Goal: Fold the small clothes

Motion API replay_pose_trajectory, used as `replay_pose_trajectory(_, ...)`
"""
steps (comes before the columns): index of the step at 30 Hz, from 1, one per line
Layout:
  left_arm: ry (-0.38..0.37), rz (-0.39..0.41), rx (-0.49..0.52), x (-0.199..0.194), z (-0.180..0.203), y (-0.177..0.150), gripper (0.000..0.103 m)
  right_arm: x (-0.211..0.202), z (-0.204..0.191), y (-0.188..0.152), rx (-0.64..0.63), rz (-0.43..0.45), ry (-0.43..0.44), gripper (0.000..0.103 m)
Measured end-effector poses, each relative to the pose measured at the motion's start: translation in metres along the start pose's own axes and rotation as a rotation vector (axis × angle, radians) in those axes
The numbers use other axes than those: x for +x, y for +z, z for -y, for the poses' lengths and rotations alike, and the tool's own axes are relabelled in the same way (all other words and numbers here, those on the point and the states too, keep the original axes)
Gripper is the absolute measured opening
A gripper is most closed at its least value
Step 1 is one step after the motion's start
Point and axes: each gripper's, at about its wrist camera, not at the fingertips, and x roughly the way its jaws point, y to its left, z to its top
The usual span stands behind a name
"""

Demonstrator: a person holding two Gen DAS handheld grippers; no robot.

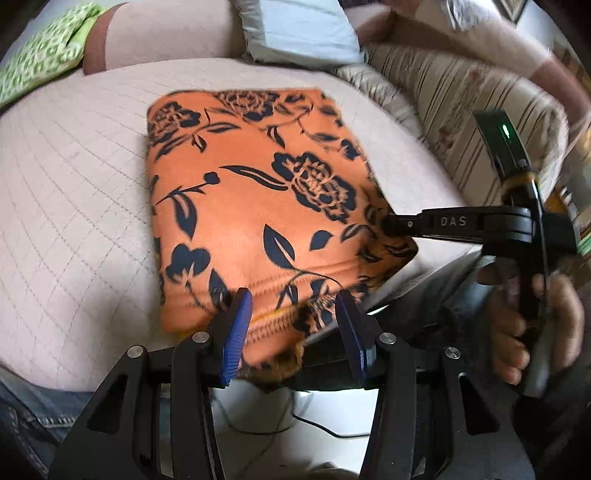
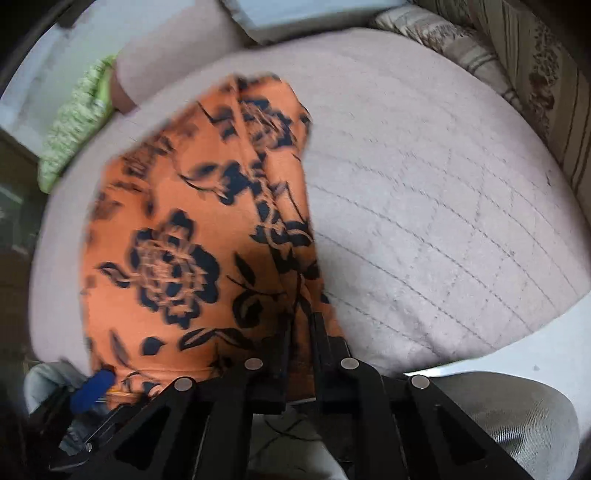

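Nearest me, my left gripper (image 1: 291, 325) has its blue fingers (image 1: 236, 332) standing partly apart with the near hem of the orange floral garment (image 1: 251, 192) bunched between them, though I can't tell whether the pads actually press it. Over on the right edge, my right gripper (image 2: 300, 332) is pinched nearly closed on the cloth there. Beyond both, the garment lies folded flat on the quilted pink cushion (image 1: 74, 192), with a green patterned cloth (image 1: 40, 59) and a pale blue pillow (image 1: 299, 29) at the back.
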Motion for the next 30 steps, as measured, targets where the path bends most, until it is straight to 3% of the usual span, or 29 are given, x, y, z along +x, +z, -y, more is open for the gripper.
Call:
replay_pose_trajectory(4, -0.055, 0.067, -0.145, -0.027, -0.035, 0.0, 0.047, -0.044, 0.027, -0.008, 0.053, 0.149, 0.178, 0.011)
replay_pose_trajectory(5, -0.055, 0.081, -0.164, -0.029, -0.041, 0.001, 0.052, -0.051, 0.033, -0.007, 0.078, 0.177, 0.23, 0.013)
replay_pose_trajectory(7, -0.034, 0.108, -0.209, -0.032, -0.059, 0.007, 0.058, -0.055, 0.033, 0.001, 0.086, 0.182, 0.295, 0.021)
replay_pose_trajectory(9, -0.011, 0.102, -0.268, -0.029, -0.076, 0.017, 0.058, -0.059, 0.025, 0.016, 0.077, 0.177, 0.32, 0.031)
replay_pose_trajectory(12, -0.036, 0.116, -0.337, -0.027, -0.096, 0.037, 0.058, -0.057, 0.002, 0.05, 0.014, 0.13, 0.376, 0.038)
replay_pose_trajectory(14, -0.043, 0.127, -0.356, -0.02, -0.106, 0.055, 0.058, -0.046, -0.003, 0.077, -0.001, 0.104, 0.353, 0.043)
replay_pose_trajectory(17, -0.063, 0.077, -0.385, 0.004, -0.121, 0.075, 0.058, -0.019, -0.005, 0.109, 0.026, 0.069, 0.331, 0.045)
replay_pose_trajectory(20, -0.069, 0.023, -0.451, 0.03, -0.136, 0.08, 0.058, 0.02, 0.008, 0.12, 0.106, 0.054, 0.325, 0.045)
replay_pose_trajectory(21, -0.074, 0.018, -0.464, 0.033, -0.14, 0.079, 0.058, 0.026, 0.011, 0.12, 0.127, 0.055, 0.287, 0.044)
replay_pose_trajectory(26, -0.101, 0.021, -0.469, 0.043, -0.146, 0.086, 0.058, -0.008, -0.022, 0.14, -0.056, 0.199, 0.283, 0.043)
replay_pose_trajectory(29, -0.086, -0.001, -0.447, 0.052, -0.142, 0.1, 0.058, 0.028, -0.041, 0.164, -0.082, 0.06, 0.184, 0.043)
replay_pose_trajectory(30, -0.077, -0.007, -0.44, 0.055, -0.141, 0.103, 0.058, 0.039, -0.041, 0.165, -0.067, 0.028, 0.189, 0.035)
